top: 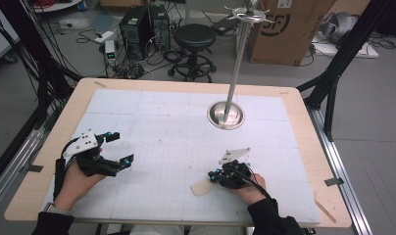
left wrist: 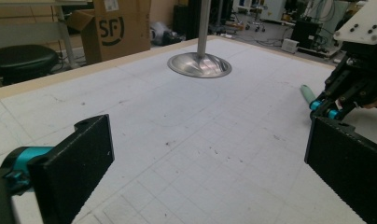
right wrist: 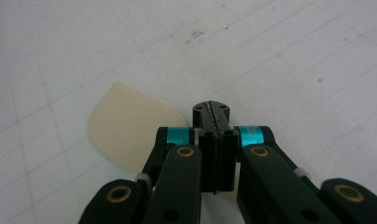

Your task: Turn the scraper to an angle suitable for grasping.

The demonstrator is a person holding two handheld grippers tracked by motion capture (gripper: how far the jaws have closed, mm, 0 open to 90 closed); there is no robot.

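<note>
High view: white gridded mat (top: 176, 132) on pale wood surface (top: 34, 161); shiny steel stand (top: 226, 115), round base, slim pole. Left gripper (top: 121, 148) spread wide, empty. Right gripper (top: 214, 176) beside flat cream spatula blade (top: 201, 187).

Left gripper view: matte black fingers (left wrist: 79, 158) far apart, holding nothing.

Right gripper view: fingers (right wrist: 210, 140) clenched together; whether they pinch the blade, cannot tell.
</note>
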